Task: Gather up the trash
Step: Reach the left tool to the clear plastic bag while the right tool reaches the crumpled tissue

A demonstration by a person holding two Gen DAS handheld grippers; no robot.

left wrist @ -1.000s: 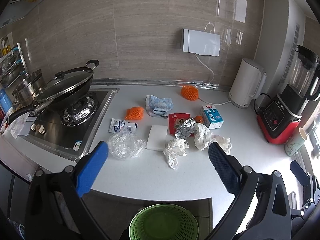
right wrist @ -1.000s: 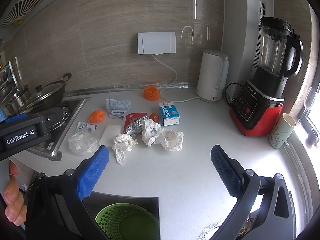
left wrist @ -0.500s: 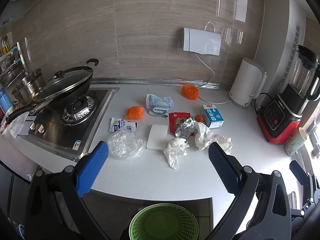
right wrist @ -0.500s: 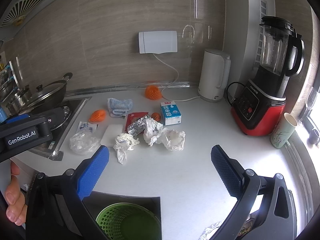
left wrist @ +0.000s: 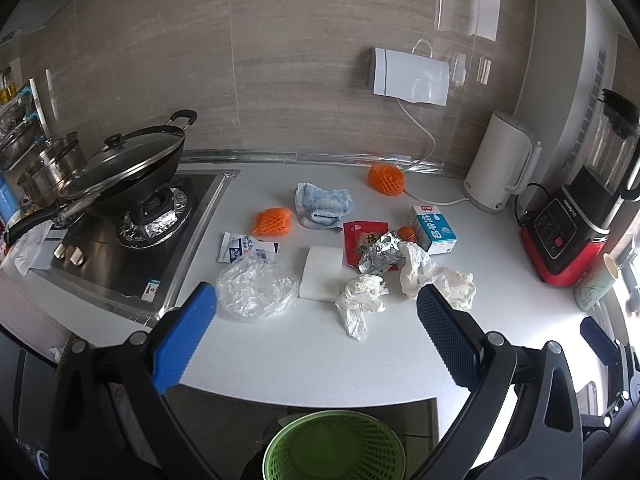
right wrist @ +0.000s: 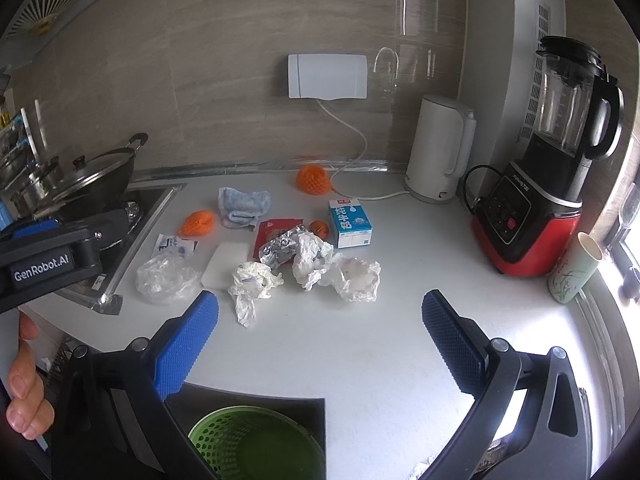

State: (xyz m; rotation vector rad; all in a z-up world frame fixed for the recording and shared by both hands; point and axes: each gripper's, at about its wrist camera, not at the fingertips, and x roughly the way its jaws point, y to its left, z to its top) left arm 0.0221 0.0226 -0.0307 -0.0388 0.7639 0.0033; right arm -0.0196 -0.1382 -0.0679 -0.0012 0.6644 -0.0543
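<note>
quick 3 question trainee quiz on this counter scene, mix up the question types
1. True or false: the left gripper holds a piece of trash.
2. What stands between the milk carton and the blender? A) a wok B) the kettle C) a plate
3. Fill in: the green basket sits ____ the counter edge.

Key: 1 false, its fingers are apart and empty; 2 B; 3 below.

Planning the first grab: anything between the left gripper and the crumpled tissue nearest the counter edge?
Nothing visible. The left gripper is open above bare counter, and the tissue lies just ahead between its fingers' line. The clear plastic bag sits off to the left.
</note>
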